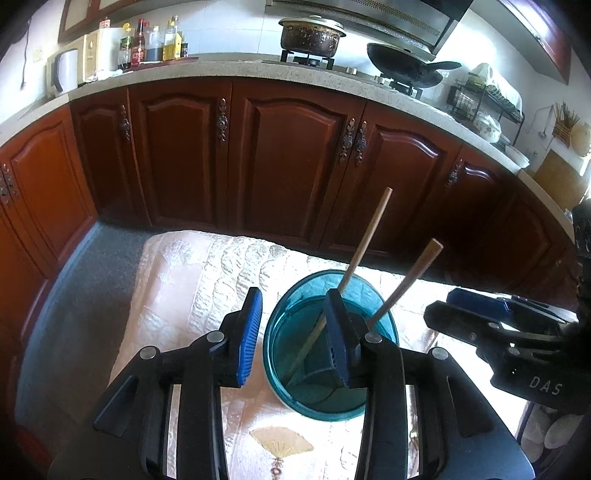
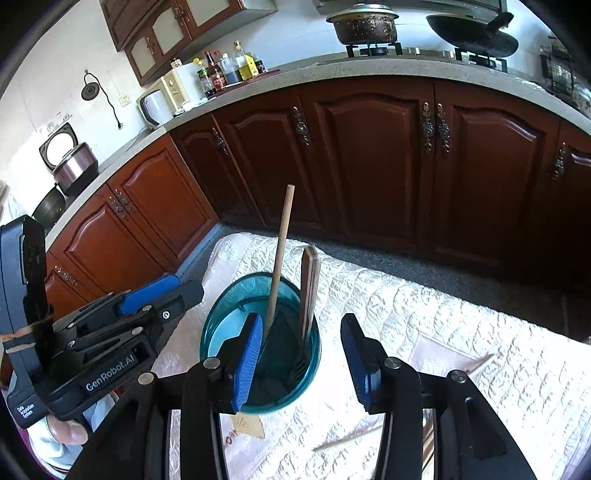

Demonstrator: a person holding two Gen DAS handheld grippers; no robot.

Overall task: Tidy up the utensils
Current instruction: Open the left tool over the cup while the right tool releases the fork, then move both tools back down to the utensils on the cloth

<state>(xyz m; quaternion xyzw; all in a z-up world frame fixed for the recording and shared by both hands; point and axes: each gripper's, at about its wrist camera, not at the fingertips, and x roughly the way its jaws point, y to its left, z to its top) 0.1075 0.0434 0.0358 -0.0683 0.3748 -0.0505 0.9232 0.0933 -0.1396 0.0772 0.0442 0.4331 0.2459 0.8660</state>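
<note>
— While both grippers hang over the table, how do the jaws look?

— The left gripper (image 1: 295, 336) has its blue pads spread apart. Nothing is pinched. One pad sits outside the teal cup (image 1: 332, 402) and the other sits over its mouth. The right gripper (image 2: 303, 354) is spread apart too, and holds nothing. Its left pad is over the cup and its right pad is out over the cloth.

— Where are the utensils?

— They stand in the teal cup. A long wooden handle (image 2: 281, 251) sticks up out of it and leans a little to the right. A flat wooden handle (image 2: 309, 288) stands beside it, almost straight up. Their low ends are down inside the cup.

— Anything else?

— Two thin sticks (image 2: 347, 441) lie flat on the cloth, close to the right gripper. I cannot tell what they are.

— What is under the cup?

— A pale quilted cloth (image 1: 207, 280) on the table, with a fan picture sewn on it.

— And the room?

— It is a kitchen. Dark red wooden cupboards (image 1: 291, 162) run under a speckled counter (image 1: 236, 70). A pot (image 1: 310, 35) and a black wok (image 1: 406, 64) sit on the stove, and bottles (image 1: 155, 42) stand at the left.
</note>
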